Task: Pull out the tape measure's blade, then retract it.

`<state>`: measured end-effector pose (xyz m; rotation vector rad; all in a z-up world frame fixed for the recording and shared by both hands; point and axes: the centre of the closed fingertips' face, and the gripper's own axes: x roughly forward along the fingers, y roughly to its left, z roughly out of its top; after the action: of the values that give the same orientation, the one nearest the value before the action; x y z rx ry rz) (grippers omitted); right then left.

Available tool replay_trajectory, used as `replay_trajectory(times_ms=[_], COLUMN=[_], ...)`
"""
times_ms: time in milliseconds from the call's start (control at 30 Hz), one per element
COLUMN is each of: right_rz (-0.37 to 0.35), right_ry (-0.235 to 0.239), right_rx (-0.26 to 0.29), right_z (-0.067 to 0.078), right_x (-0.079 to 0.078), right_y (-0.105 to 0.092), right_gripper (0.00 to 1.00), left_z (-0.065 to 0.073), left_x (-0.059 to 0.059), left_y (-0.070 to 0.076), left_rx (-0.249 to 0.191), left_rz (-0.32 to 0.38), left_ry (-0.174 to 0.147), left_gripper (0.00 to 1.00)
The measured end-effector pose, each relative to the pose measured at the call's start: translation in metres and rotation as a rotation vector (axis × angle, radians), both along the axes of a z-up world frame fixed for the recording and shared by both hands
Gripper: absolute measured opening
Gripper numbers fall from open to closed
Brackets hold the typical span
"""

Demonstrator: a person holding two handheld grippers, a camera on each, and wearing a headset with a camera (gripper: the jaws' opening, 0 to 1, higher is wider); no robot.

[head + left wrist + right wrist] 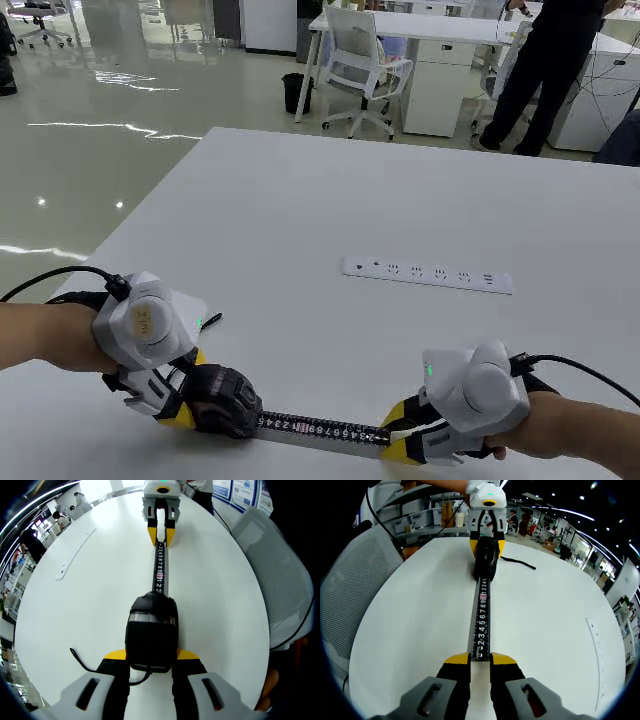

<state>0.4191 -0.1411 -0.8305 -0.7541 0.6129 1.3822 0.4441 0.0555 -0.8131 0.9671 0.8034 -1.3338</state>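
1. Your black tape measure case (222, 400) sits by the near edge of the white worktop (330, 200), its numbered blade (320, 431) drawn out along that edge.
2. Your left gripper (190, 388) clamps the case.
3. Your right gripper (398, 432) pinches the blade's tip.
4. A white power strip (427, 274) lies well apart, toward the worktop's middle.

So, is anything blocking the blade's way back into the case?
Nothing visible. The blade runs straight over the table from the right gripper to the case in the left gripper; the power strip lies well off to the side.
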Motion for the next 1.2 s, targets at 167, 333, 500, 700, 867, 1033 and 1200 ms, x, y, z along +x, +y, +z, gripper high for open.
replay_trajectory(times_ms=[167,333,500,700,867,1033,1200], right_rz=[-0.001,-0.002,-0.003,-0.003,-0.004,0.0,-0.002], right_ry=[0.002,0.004,0.005,0.006,0.006,0.005,0.006], right_rx=[-0.001,-0.003,-0.004,-0.003,-0.005,-0.007,-0.007], right_z=[-0.0009,-0.0018,-0.0021,-0.0021,-0.0021,-0.0013,-0.0013], right_x=[-0.0006,-0.0013,-0.0009,-0.0012,-0.0013,-0.002,-0.0022], right_y=[-0.0023,-0.0041,-0.0054,-0.0066,-0.0082,-0.0085,-0.0093], right_gripper=[0.14,0.14,0.14,0.14,0.14,0.13,0.13], left_z=[0.0001,0.0002,0.0001,-0.0001,-0.0001,0.0002,0.0002], left_x=[-0.0003,-0.0003,0.0002,0.0003,0.0003,0.0002,-0.0001], left_y=[-0.0008,-0.0015,-0.0017,-0.0016,-0.0013,-0.0008,-0.0007], left_rx=[0.001,-0.001,-0.001,-0.002,-0.001,-0.001,-0.002], left_rz=[-0.001,0.0,0.0,0.001,0.001,0.002,0.003], left_ry=[0.001,0.002,0.002,0.002,0.002,0.004,0.004], left_gripper=[0.27,0.27,0.27,0.27,0.27,0.27,0.27])
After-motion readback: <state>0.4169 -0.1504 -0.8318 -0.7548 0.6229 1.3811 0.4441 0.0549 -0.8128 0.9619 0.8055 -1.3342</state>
